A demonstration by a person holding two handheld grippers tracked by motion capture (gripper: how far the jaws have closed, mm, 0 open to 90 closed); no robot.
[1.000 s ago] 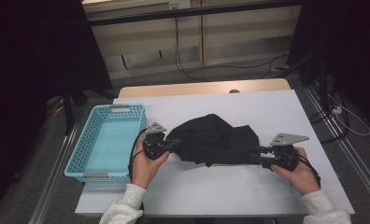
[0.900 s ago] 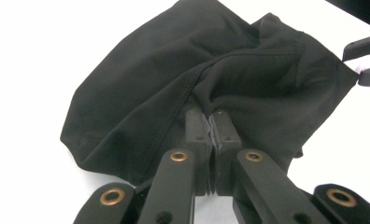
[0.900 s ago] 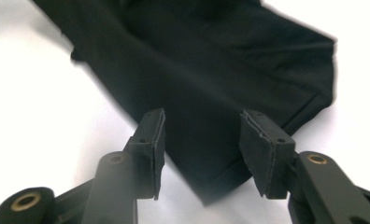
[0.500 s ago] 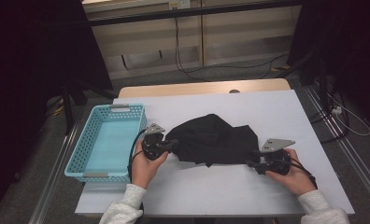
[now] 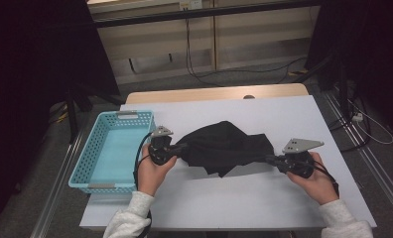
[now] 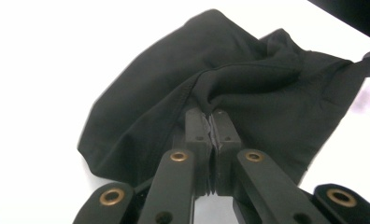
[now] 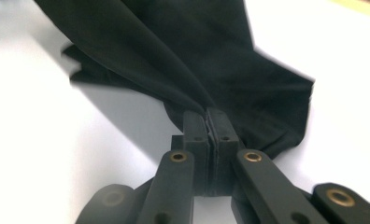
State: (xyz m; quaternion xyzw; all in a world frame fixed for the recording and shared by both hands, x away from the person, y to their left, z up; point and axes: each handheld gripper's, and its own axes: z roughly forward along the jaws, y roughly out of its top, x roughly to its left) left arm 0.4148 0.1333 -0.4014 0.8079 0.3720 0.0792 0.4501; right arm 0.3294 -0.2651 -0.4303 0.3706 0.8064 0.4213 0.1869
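While the black cloth (image 5: 227, 148) lay crumpled mid-table right of the blue basket (image 5: 112, 148) in the high view, the left gripper (image 6: 211, 122) pinched its left edge and the right gripper (image 7: 206, 119), jaws just closing, clamped its right edge, suggesting soft, light fabric best held by its hems.

Lab-like recording room: white table (image 5: 244, 198), floor rails (image 5: 373, 163), trailing cables (image 5: 204, 74), dark curtains (image 5: 31, 74).

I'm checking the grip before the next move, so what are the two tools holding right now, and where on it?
Both hold the black garment: the left tool pinches a bunched edge at one end, the right tool a gathered fold at the opposite end.
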